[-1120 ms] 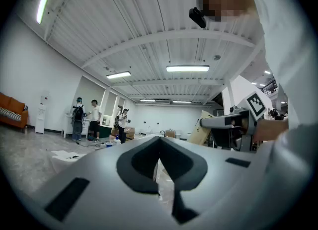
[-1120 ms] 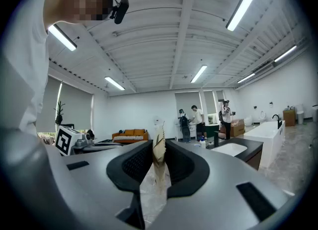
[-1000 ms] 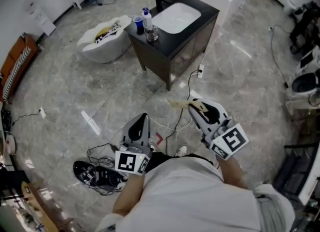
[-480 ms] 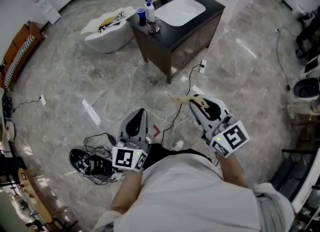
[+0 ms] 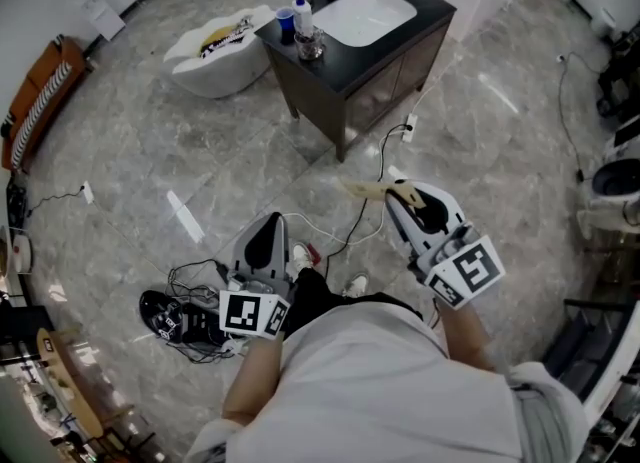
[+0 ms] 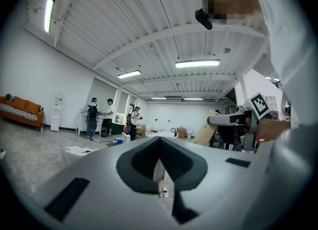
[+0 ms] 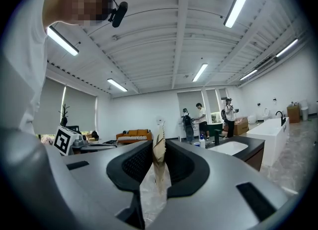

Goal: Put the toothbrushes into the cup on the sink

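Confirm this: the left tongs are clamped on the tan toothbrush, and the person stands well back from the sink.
Wrong tongs. The right tongs hold the tan toothbrush, pinched between their jaws in the right gripper view; the left tongs are shut on nothing. The person does stand well back from the sink.

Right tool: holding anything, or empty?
Holding: the right tool is clamped on a pale toothbrush, which stands between its pads and sticks out ahead in the head view.

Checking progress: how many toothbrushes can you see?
1 toothbrush, clamped in the right gripper. Any at the sink are too small to tell.
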`<state>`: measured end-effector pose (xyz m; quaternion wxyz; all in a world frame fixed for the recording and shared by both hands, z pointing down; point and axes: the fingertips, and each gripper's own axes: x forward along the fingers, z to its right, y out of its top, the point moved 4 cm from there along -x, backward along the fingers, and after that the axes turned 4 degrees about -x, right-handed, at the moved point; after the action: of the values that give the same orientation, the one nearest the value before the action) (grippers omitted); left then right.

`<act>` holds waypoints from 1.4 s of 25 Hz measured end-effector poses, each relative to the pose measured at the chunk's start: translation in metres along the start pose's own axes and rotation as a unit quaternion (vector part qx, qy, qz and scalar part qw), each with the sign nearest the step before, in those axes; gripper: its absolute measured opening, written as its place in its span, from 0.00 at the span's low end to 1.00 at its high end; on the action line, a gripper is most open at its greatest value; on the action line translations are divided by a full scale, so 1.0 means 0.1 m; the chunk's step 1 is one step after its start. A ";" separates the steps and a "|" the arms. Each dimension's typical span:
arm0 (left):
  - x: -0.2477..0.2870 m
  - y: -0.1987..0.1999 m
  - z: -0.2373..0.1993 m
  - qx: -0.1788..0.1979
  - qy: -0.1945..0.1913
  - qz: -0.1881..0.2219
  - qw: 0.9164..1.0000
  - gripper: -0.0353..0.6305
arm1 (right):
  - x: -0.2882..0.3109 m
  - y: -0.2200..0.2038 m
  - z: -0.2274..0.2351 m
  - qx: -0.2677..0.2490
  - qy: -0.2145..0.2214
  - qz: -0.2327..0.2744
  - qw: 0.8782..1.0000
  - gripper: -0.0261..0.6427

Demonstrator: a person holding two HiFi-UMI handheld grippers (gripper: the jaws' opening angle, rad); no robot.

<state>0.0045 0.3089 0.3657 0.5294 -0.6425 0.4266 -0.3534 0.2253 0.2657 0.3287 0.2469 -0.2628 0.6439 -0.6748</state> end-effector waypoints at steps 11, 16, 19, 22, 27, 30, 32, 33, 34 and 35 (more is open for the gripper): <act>0.42 -0.10 -0.55 -0.031 -0.018 -0.009 0.999 0.06 | 0.65 -0.02 0.10 0.001 -0.012 -0.019 1.000 0.18; 0.84 0.07 -0.98 -0.025 -0.037 -0.001 0.999 0.06 | 1.13 0.04 0.28 -0.003 -0.024 -0.025 0.999 0.18; 1.09 0.11 -1.28 -0.032 -0.046 -0.001 0.998 0.06 | 1.49 0.09 0.40 -0.008 -0.029 -0.027 0.999 0.18; 1.29 0.15 -1.54 -0.035 -0.057 -0.002 0.998 0.06 | 1.83 0.11 0.47 -0.007 -0.034 -0.031 0.999 0.18; 1.54 0.21 -1.95 -0.037 -0.075 -0.004 0.997 0.06 | 2.36 0.09 0.48 -0.002 -0.041 -0.037 0.999 0.18; 1.63 0.22 -2.14 -0.041 -0.080 -0.006 0.996 0.06 | 2.61 0.11 0.45 -0.006 -0.040 -0.038 0.998 0.18; 1.69 0.22 -2.22 -0.046 -0.085 -0.006 0.995 0.06 | 2.70 0.14 0.45 -0.009 -0.045 -0.041 0.998 0.18; 1.71 0.22 -2.24 -0.048 -0.088 -0.006 0.995 0.06 | 2.72 0.15 0.45 -0.011 -0.048 -0.042 0.998 0.18; 1.73 0.22 -2.26 -0.050 -0.091 -0.006 0.995 0.06 | 2.75 0.17 0.44 -0.013 -0.051 -0.044 0.998 0.18; 1.74 0.22 -2.28 -0.052 -0.093 -0.005 0.994 0.06 | 2.76 0.18 0.44 -0.016 -0.052 -0.046 0.997 0.18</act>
<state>-0.1384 0.0601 0.3880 0.5310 -0.7015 0.3898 -0.2720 0.0506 0.0472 0.3222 0.2445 -0.3312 0.6276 -0.6608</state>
